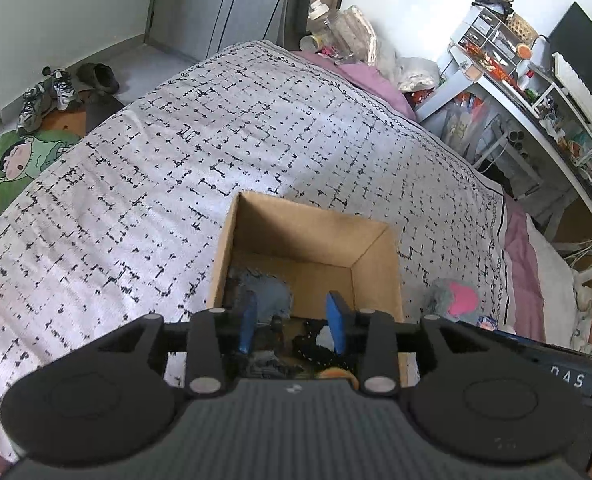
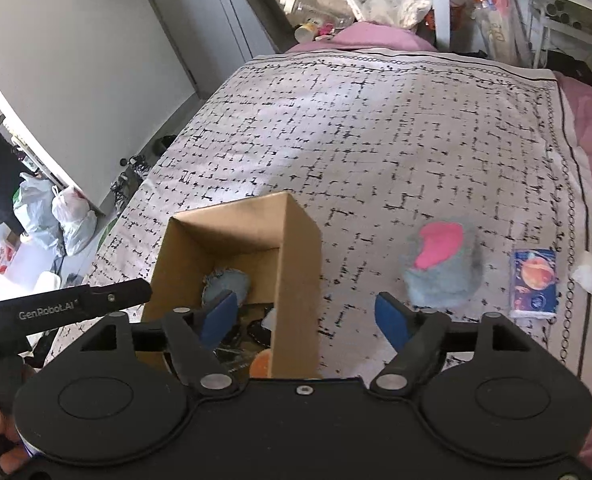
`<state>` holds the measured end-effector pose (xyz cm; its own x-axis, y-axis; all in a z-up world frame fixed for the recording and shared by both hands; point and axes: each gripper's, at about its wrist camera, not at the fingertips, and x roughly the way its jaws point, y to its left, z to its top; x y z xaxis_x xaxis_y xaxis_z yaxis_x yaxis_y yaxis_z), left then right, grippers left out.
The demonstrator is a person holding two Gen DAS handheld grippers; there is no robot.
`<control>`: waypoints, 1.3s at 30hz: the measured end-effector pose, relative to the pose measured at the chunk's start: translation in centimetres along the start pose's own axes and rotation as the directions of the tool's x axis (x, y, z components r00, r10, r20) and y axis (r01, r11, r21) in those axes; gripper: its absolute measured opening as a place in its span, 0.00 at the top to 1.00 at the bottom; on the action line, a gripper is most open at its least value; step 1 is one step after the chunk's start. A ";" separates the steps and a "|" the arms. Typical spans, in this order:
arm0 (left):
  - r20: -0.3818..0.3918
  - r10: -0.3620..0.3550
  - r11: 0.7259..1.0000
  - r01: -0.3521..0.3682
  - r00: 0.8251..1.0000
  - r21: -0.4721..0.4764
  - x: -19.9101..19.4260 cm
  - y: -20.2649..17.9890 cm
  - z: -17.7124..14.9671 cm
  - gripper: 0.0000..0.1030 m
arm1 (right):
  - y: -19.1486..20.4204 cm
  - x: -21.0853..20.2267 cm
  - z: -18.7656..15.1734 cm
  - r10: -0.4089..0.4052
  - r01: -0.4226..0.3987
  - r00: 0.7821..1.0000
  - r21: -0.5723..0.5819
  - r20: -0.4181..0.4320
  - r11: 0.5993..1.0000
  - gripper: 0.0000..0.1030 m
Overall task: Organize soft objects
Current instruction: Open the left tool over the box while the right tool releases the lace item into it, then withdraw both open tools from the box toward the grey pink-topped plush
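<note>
Two claws (image 1: 292, 322) (image 2: 310, 318) gape empty over box (image 2: 296, 264); one arm (image 2: 62, 308) reads "GenRobot.AI".

Bedspread (image 2: 376, 128) white, black dash grid — box (image 2: 296, 264) brown — plush (image 2: 442, 264) grey, pink patch — tongs' pads (image 2: 390, 320) blue

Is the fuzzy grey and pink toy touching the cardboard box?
Apart. In the right wrist view, the fuzzy grey and pink toy lies on the bedspread with a clear strip of patterned cloth between it and the cardboard box.
</note>
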<state>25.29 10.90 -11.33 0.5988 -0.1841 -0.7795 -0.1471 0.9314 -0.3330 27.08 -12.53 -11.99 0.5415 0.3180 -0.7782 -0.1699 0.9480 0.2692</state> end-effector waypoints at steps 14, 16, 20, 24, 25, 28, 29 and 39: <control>-0.009 0.053 0.998 -0.053 0.999 0.041 -2.3 -4.3 -2.1 0.23 | -3.8 -4.2 -1.1 -0.018 0.018 0.998 0.012 0.066 1.000 0.03; -0.020 0.062 0.997 -0.061 0.998 0.050 -2.4 -5.0 -2.3 0.22 | -4.4 -4.5 -1.2 -0.015 0.013 0.998 0.023 0.064 1.000 0.00; -0.030 0.058 0.996 -0.056 0.998 0.064 -2.6 -6.3 -2.8 0.16 | -5.7 -5.2 -1.6 -0.020 0.018 0.998 0.031 0.066 0.999 0.00; -0.027 0.070 0.994 -0.068 0.997 0.091 -2.8 -7.9 -3.4 0.15 | -6.8 -6.0 -2.0 -0.030 0.027 0.997 0.036 0.075 0.999 0.00; -0.028 0.070 0.993 -0.067 0.997 0.093 -2.8 -8.2 -3.5 0.15 | -7.1 -6.2 -2.1 -0.031 0.028 0.996 0.037 0.079 0.999 0.00; -0.027 0.069 0.992 -0.066 0.997 0.103 -2.9 -9.1 -3.8 0.15 | -8.0 -6.8 -2.3 -0.034 0.031 0.996 0.037 0.086 0.999 0.00; -0.025 0.068 0.992 -0.065 0.997 0.107 -3.0 -9.4 -3.9 0.15 | -8.2 -6.9 -2.4 -0.034 0.031 0.996 0.038 0.088 0.999 0.00; -0.004 0.079 0.989 -0.078 0.997 0.124 -3.3 -12.2 -4.9 0.14 | -11.3 -8.6 -3.0 -0.027 0.020 0.994 0.064 0.108 0.998 0.00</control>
<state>21.24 -1.34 -7.28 0.5825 -0.1113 -0.8052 -0.0946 0.9746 -0.2031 21.85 -25.89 -10.06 0.6316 0.2890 -0.7194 -0.1060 0.9514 0.2892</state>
